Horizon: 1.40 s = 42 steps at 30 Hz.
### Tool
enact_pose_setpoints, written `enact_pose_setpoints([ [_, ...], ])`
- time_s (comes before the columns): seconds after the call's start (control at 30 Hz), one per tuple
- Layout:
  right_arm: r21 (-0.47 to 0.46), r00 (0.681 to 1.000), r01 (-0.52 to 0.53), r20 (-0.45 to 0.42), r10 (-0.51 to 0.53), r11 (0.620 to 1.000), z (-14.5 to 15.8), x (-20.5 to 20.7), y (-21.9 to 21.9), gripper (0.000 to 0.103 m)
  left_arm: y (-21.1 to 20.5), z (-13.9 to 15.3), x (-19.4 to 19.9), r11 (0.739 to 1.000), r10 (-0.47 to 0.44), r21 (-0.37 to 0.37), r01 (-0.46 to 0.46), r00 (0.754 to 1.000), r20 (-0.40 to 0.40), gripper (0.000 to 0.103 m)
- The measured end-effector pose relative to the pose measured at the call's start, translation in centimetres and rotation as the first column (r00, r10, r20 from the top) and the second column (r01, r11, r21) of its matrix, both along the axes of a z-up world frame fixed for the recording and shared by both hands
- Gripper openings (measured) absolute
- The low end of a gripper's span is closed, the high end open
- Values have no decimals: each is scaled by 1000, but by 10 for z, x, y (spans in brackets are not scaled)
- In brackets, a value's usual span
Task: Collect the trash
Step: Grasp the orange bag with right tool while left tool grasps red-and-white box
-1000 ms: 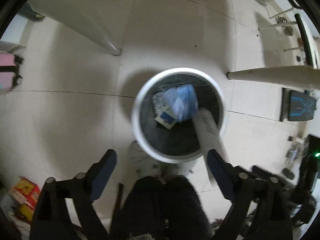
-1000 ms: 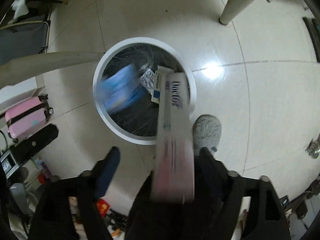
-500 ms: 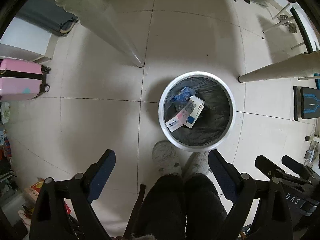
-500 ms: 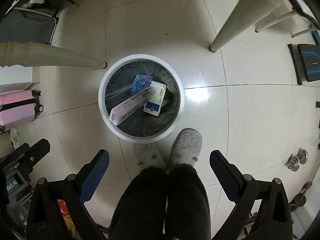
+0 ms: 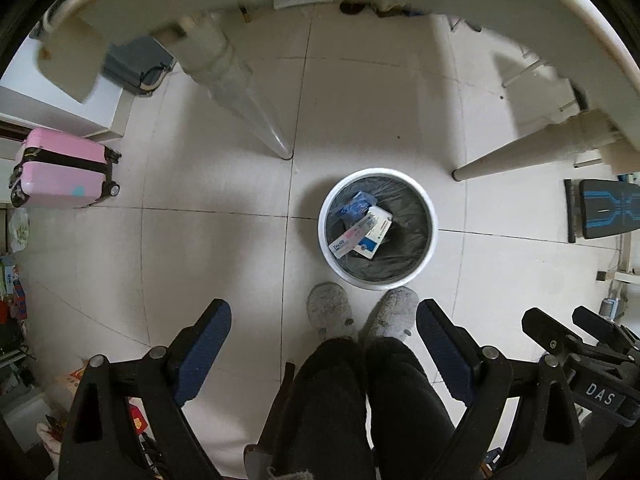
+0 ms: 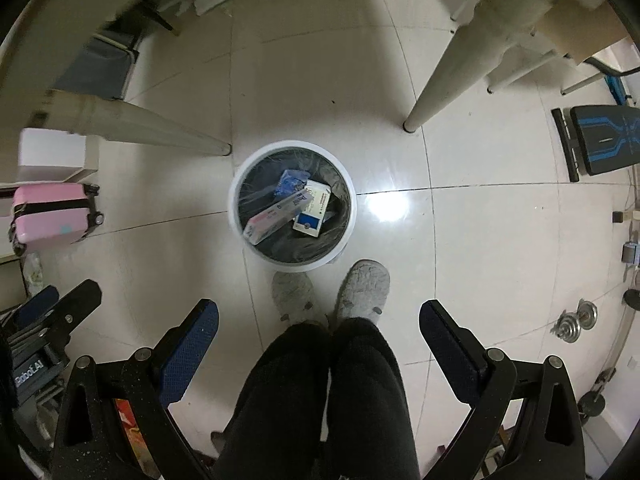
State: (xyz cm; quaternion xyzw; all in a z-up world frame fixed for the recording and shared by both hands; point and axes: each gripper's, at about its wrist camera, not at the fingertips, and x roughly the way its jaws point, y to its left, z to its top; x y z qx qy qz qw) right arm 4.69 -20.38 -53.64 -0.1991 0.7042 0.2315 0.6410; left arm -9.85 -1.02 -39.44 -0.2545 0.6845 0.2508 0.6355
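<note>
White-rimmed and lined with a dark bag, the trash bin (image 5: 377, 227) stands on the pale tiled floor (image 5: 208, 248) in the left wrist view, just ahead of the person's two grey slippers (image 5: 329, 309); inside it lie a long pink-and-white box (image 5: 352, 237), a white-and-blue carton (image 5: 375, 232) partly under that box, and a crumpled blue wrapper (image 5: 357, 204) toward the far side; the left gripper (image 5: 323, 334) hangs high above the floor with its blue-padded fingers (image 5: 204, 354) spread wide and nothing between them; two cream table legs (image 5: 256, 116) come down to the floor beyond the bin, a pink suitcase (image 5: 60, 168) stands well off to the left, and a black-and-blue bench (image 5: 608, 214) lies at the right edge; part of the other gripper's black frame shows at lower right.

From the right wrist view the same bin (image 6: 291, 205) sits between the table legs (image 6: 444, 80) and the slippers (image 6: 362, 288); the pink-and-white box (image 6: 278, 212) lies slanted across the bag, touching the white-and-blue carton (image 6: 314, 209) to its right, with the blue wrapper (image 6: 291, 182) behind both; the right gripper (image 6: 318, 330) is likewise held wide apart and empty, its fingers (image 6: 188, 354) framing the person's dark trouser legs (image 6: 328, 392); the suitcase (image 6: 52, 212) is at the left, the bench (image 6: 600, 140) at the right, and some metal weight plates (image 6: 576, 322) rest on the floor at lower right; a bright glare marks the tiles (image 6: 480, 240) just right of the bin.
</note>
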Motion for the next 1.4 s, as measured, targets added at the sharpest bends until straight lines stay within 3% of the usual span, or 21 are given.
enact_pose_setpoints([
  [0.3, 55, 1000, -7, 27, 5, 998, 129, -21, 1, 102, 5, 98, -5, 1000, -15, 4, 14, 997, 73, 95],
  [0.47, 120, 998, -20, 59, 13, 993, 195, -26, 15, 102, 21, 149, 1, 997, -26, 77, 15, 989, 145, 95],
  [0.67, 220, 996, -7, 89, -13, 975, 252, 0, 43, 102, 55, 187, 33, 989, 14, 140, -44, 978, 207, 95],
  [0.87, 276, 992, 21, 115, -55, 961, 283, 70, 79, 102, 93, 198, 101, 978, 88, 163, -128, 968, 233, 95],
  [1.07, 261, 990, -7, 139, -31, 965, 290, 198, 127, 102, 122, 193, 216, 974, 153, 123, -191, 953, 261, 95],
  [1.13, 246, 989, -15, 147, -22, 969, 288, 243, 143, 102, 126, 191, 255, 979, 121, 127, -159, 957, 265, 93],
  [1.23, 216, 989, -26, 146, -5, 976, 287, 323, 166, 102, 126, 177, 326, 985, -54, 173, 10, 966, 251, 93],
  [1.3, 196, 990, -28, 143, -1, 980, 281, 374, 179, 102, 121, 164, 364, 965, -198, 212, 156, 961, 195, 93],
  [1.4, 161, 989, -40, 147, 16, 986, 271, 436, 198, 102, 113, 134, 415, 904, -392, 221, 366, 916, 83, 90],
])
